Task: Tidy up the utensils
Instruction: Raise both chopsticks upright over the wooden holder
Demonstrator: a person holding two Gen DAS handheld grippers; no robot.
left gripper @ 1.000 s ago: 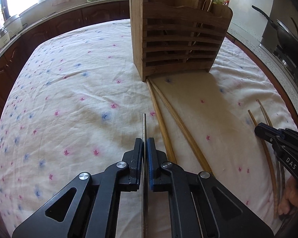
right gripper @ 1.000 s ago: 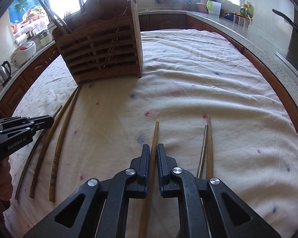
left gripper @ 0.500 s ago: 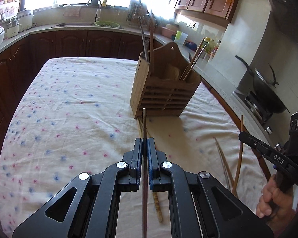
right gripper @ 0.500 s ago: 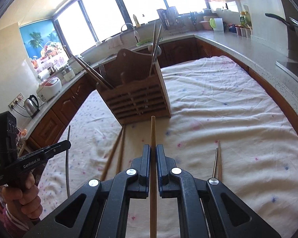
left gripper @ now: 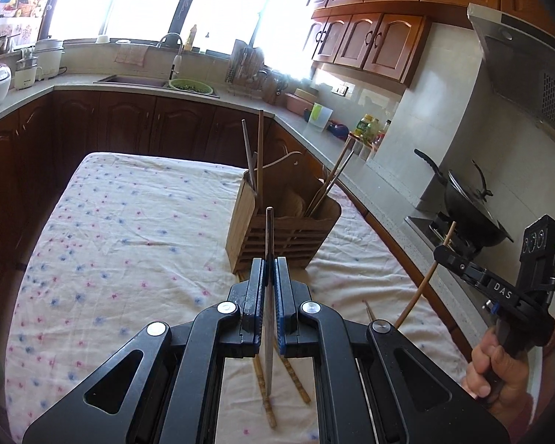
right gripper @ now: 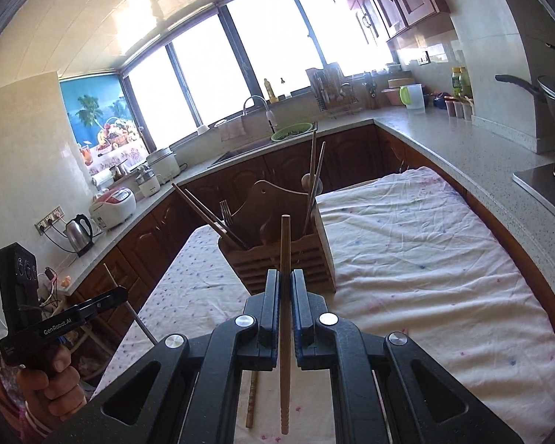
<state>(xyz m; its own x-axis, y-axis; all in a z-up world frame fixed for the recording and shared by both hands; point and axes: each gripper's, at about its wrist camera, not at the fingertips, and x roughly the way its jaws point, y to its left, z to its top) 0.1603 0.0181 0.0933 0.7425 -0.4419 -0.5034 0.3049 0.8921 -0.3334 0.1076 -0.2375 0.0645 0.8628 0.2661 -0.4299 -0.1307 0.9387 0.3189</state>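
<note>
A slatted wooden utensil holder (left gripper: 283, 235) (right gripper: 285, 259) stands on the cloth-covered table, with several chopsticks and a fork in it. My left gripper (left gripper: 269, 270) is shut on a thin metal chopstick (left gripper: 269, 236), held high above the table in front of the holder. My right gripper (right gripper: 285, 281) is shut on a wooden chopstick (right gripper: 285, 244), also raised and pointing at the holder. The right gripper also shows in the left wrist view (left gripper: 442, 251), and the left gripper in the right wrist view (right gripper: 120, 292).
Two wooden chopsticks (left gripper: 262, 388) lie on the floral tablecloth (left gripper: 129, 240) below the left gripper; another lies to the right (left gripper: 370, 310). A kitchen counter (right gripper: 444, 137) with sink, rice cookers and kettle wraps around the table. A wok (left gripper: 470, 211) sits on the stove at right.
Both grippers have lifted their chopsticks off the cloth and risen well above the table, tilting the views up towards the holder and kitchen.
</note>
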